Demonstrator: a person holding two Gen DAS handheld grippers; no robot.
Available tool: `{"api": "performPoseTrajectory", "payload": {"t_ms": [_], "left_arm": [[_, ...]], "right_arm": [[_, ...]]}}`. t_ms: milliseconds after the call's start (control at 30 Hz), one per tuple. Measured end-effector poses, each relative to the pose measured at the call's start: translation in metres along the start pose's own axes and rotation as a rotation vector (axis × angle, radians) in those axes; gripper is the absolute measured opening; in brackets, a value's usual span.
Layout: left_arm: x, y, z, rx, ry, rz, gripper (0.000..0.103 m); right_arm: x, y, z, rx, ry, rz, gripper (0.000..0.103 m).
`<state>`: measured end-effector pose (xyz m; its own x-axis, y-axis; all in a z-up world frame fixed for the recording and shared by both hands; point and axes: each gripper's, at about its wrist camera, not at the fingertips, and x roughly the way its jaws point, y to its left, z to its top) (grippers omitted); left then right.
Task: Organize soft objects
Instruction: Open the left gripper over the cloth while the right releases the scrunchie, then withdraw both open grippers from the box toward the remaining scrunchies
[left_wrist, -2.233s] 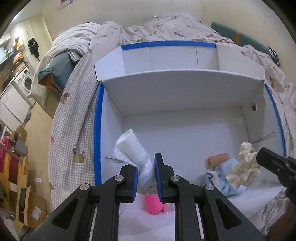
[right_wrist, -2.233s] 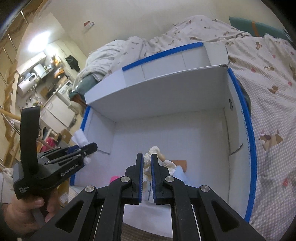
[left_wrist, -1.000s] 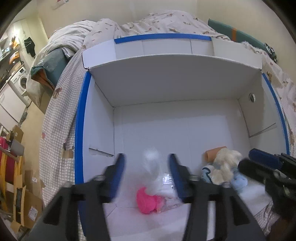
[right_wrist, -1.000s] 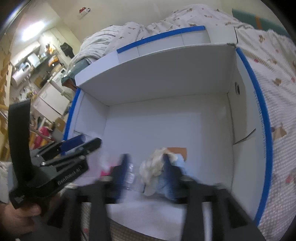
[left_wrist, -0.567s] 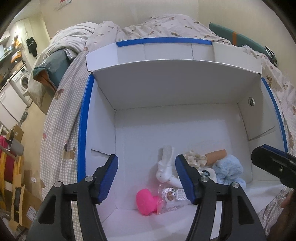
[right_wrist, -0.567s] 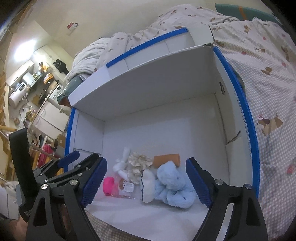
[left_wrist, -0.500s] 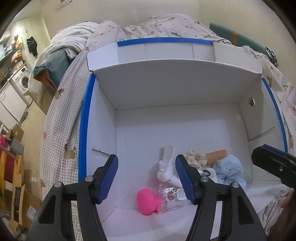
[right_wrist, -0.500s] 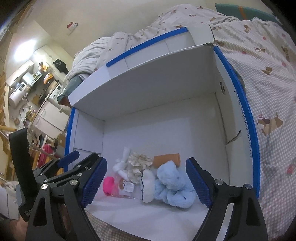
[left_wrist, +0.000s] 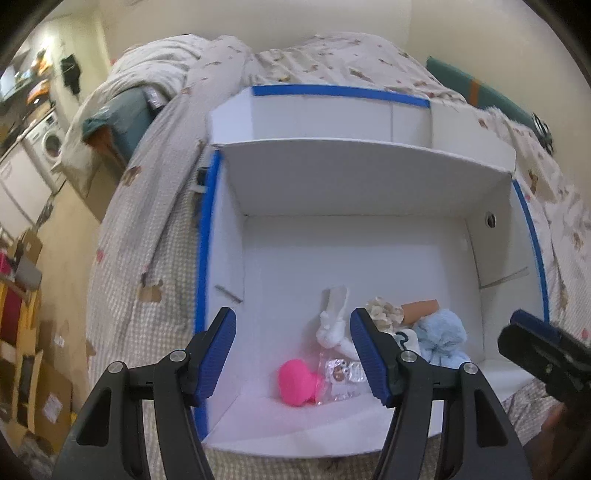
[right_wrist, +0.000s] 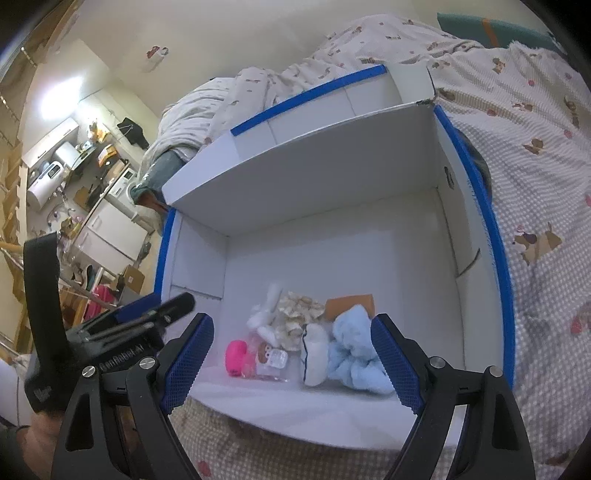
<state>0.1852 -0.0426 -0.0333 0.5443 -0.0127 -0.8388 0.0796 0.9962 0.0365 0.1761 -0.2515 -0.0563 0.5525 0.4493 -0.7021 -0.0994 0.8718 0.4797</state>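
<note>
A white cardboard box with blue-taped edges lies on a bed. On its floor near the front lie a pink soft toy, a clear packet, a white sock, a cream scrunchie, an orange-brown piece and a pale blue plush. My left gripper hangs open above the box front, holding nothing. My right gripper is wide open and empty too.
The bed's checked cover with animal prints surrounds the box. A rumpled duvet lies behind it. To the left the floor holds cardboard boxes and a washing machine. A hand grips the left tool.
Both grippers let go: the white sock and the cream scrunchie dropped into the box. Both jaws opened wide and drew back and up a little from the box.
</note>
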Motion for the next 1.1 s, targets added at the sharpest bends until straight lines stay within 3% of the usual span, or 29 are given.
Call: {"api": "performPoseTrajectory", "payload": {"t_ms": [300,567,867,1100], "left_arm": [[-0.025,0.025,-0.027,-0.084,0.011,0.003,0.061],[-0.054,0.025,-0.051,-0.032,-0.007,0.017,0.061],[-0.044,0.036,-0.081,-0.032,0.065,0.017,0.061],[-0.047,0.051,-0.081,-0.071,0.045,0.033,0.061]], "right_arm": [[-0.019,0.005,-0.013,-0.018,-0.03,-0.016,0.092],[-0.021,0.021,-0.044,-0.042,0.029,0.033,0.092],[-0.016,0.029,-0.064,-0.091,0.068,0.021,0.092],[-0.012,0.035,-0.07,-0.139,0.072,-0.005,0.097]]}}
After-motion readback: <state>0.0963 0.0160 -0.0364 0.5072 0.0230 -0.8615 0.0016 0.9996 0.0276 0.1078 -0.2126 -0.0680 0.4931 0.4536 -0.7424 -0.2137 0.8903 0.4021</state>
